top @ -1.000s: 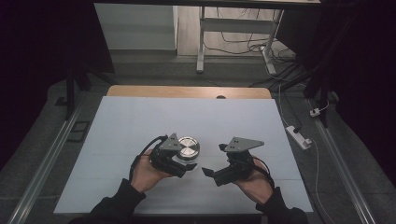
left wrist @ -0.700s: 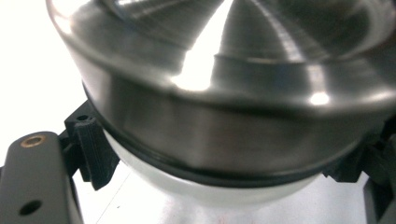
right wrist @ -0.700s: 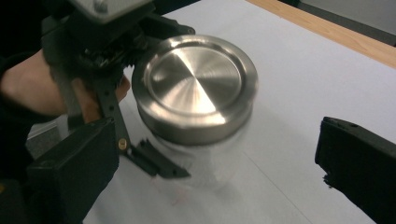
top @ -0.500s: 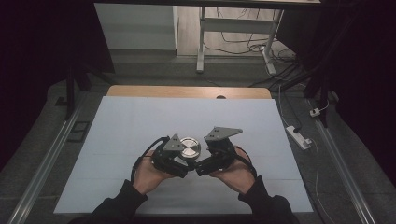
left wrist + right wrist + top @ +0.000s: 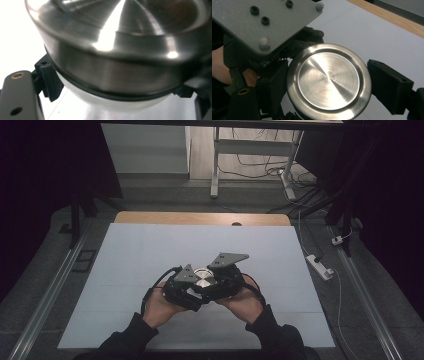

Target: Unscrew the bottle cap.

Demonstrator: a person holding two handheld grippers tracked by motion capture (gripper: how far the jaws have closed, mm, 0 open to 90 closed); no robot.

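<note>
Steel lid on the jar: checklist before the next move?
1. Left gripper shut on the white jar below the lid: ok.
2. Right gripper jaws have just been closing, steel lid between them: ok.
3. Lid centred between the right jaws: ok.
4. Lid seated flat on the jar: ok.
5. Right grip firm enough not to slip on the smooth rim: cannot tell.

A wooden table (image 5: pixel 150 218) carries a pale sheet (image 5: pixel 125 255) covering most of it.

No legible text, label or number anywhere.
</note>
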